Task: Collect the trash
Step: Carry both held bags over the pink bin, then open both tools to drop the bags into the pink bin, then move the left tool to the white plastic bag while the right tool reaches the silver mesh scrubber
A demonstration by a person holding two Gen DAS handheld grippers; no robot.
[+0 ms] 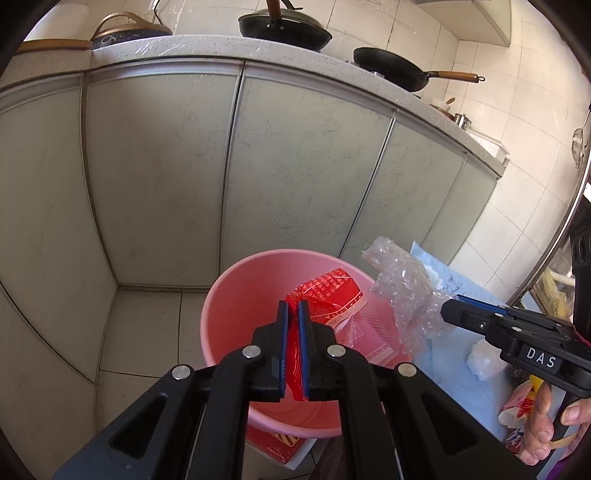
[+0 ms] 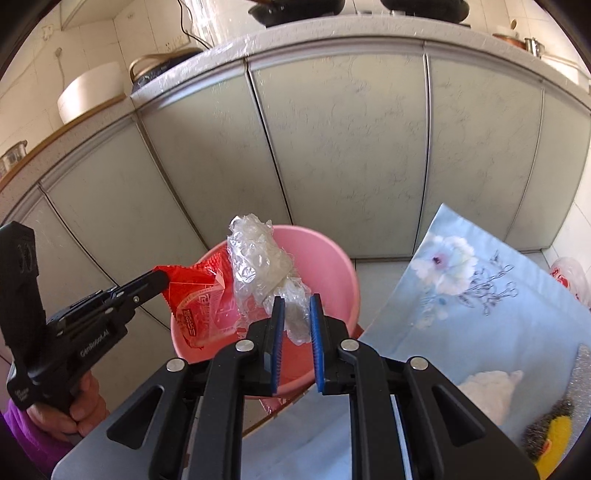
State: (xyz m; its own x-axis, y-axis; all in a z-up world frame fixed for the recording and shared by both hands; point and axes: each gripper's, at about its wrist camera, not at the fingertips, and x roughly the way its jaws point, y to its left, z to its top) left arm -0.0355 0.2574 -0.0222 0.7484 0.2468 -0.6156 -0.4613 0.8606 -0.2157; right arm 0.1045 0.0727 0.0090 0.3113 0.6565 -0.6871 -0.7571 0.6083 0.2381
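Left wrist view: the left gripper (image 1: pixel 293 314) is clamped on a red wrapper (image 1: pixel 327 295), its blue pads pressed against the crumpled plastic. The wrapper hangs over the open mouth of the pink bucket (image 1: pixel 229 295), which stands on the tiled floor just in front of the grey cabinets (image 1: pixel 166 177). To the right of the bucket the right gripper (image 1: pixel 452 306) reaches in from the side, with a wad of bubble wrap (image 1: pixel 402 291) at its tip, above the bucket's right rim. A blue cloth (image 1: pixel 454 354) lies on the right of the bucket, with a white tissue (image 1: pixel 484 363) on it. Two black pans (image 1: pixel 284 27) sit on the counter above the bucket.

Right wrist view: the right gripper (image 2: pixel 295 317) has its jaws closed on the lower end of the bubble wrap (image 2: pixel 258 266), which stands up over the bucket (image 2: pixel 325 266); the pads look only lightly pressed, though the clear film makes this hard to judge. The left gripper (image 2: pixel 164 277) comes in from the left of the bucket, holding the wrapper (image 2: pixel 195 295) over the bucket's left rim. The cloth (image 2: pixel 461 295), printed with flowers, lies right of the bucket, the tissue (image 2: pixel 491 391) on it.
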